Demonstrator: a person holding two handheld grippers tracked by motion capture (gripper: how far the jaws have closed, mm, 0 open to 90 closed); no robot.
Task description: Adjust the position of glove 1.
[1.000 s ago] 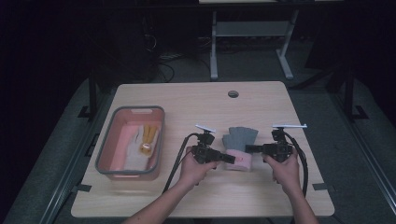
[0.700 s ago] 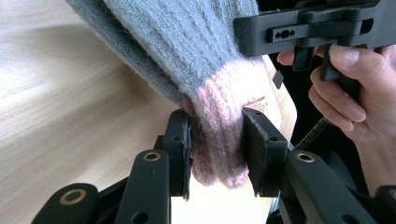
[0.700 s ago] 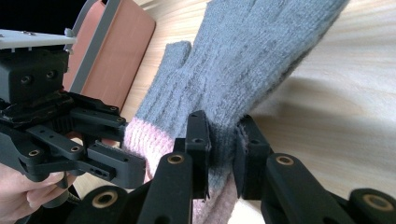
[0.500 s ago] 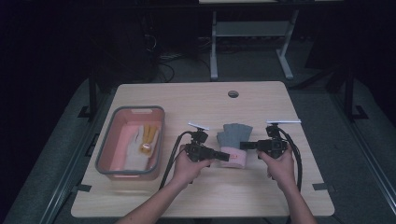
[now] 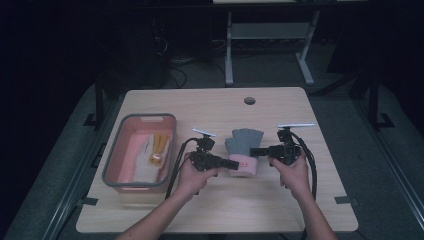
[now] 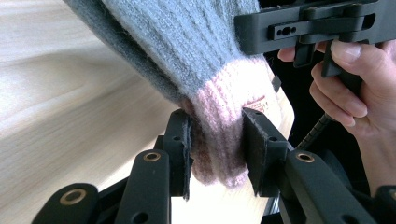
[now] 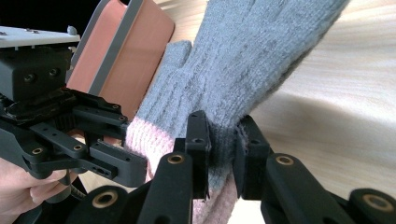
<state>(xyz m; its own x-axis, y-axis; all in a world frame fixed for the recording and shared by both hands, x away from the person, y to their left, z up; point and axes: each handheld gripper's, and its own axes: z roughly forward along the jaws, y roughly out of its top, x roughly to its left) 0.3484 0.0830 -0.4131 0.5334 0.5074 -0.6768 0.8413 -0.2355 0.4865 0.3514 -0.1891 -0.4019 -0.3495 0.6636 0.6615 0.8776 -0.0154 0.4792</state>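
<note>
A grey knitted glove with a pink cuff hangs between my two grippers above the wooden table. My left gripper is shut on the pink cuff from the left. From the right, my right gripper is shut on the glove's grey edge just beyond the cuff. The glove's fingers point away toward the far side of the table.
A grey-rimmed pink bin stands at the left of the table, holding a pale glove and a yellowish item. A round hole sits near the table's far edge. Cables trail from both grippers toward the near edge.
Both hands have risen a little with the glove held between them, lifting it off the table. The bin and its contents have not moved.
</note>
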